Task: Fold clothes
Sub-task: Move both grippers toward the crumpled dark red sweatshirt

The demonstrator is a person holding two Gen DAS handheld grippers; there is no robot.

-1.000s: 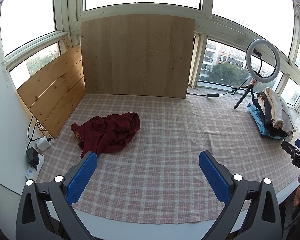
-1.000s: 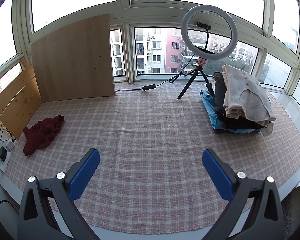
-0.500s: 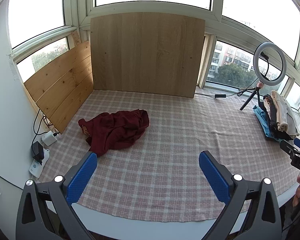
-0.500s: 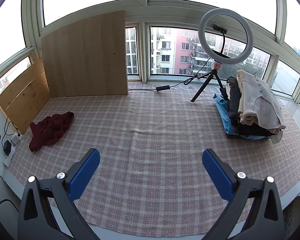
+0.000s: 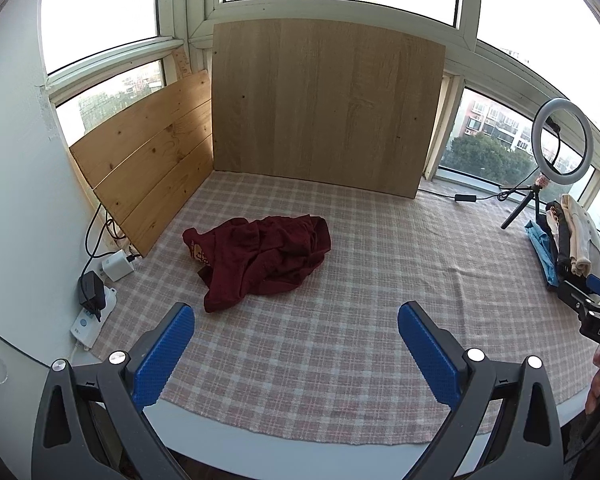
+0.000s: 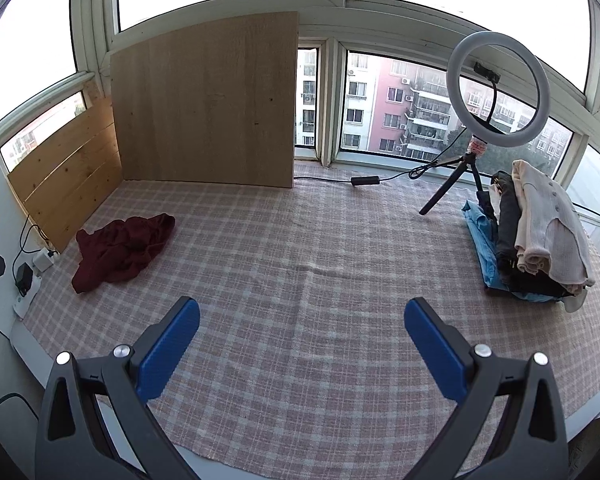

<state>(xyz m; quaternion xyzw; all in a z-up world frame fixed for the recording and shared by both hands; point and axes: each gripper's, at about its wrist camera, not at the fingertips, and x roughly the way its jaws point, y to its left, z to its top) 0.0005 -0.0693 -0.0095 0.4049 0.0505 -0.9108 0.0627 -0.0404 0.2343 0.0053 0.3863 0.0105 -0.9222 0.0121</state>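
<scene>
A crumpled dark red garment [image 5: 264, 258] lies on the checked cloth at the left, near the wooden boards; the right wrist view has the same red garment [image 6: 122, 246] far left. My left gripper [image 5: 296, 314] is open, held above the near table edge, a short way in front of the garment and touching nothing. My right gripper [image 6: 302, 312] is open too, over the middle of the cloth with nothing between its blue pads [image 6: 168, 354]. Part of the right gripper's frame [image 5: 592, 308] and a hand show at the left wrist view's right edge.
A stack of folded clothes [image 6: 540, 232] sits at the right on the checked tablecloth [image 6: 320, 264]. A ring light on a tripod [image 6: 496, 92] stands behind it, its cable along the window. Wooden boards [image 5: 320, 108] lean at the back and left. Chargers and a power strip [image 5: 96, 300] lie at the left edge.
Both views have swung left and pulled back slightly. The red garment now sits nearer the centre of the left wrist view. Both grippers have stayed open; no clothes have moved.
</scene>
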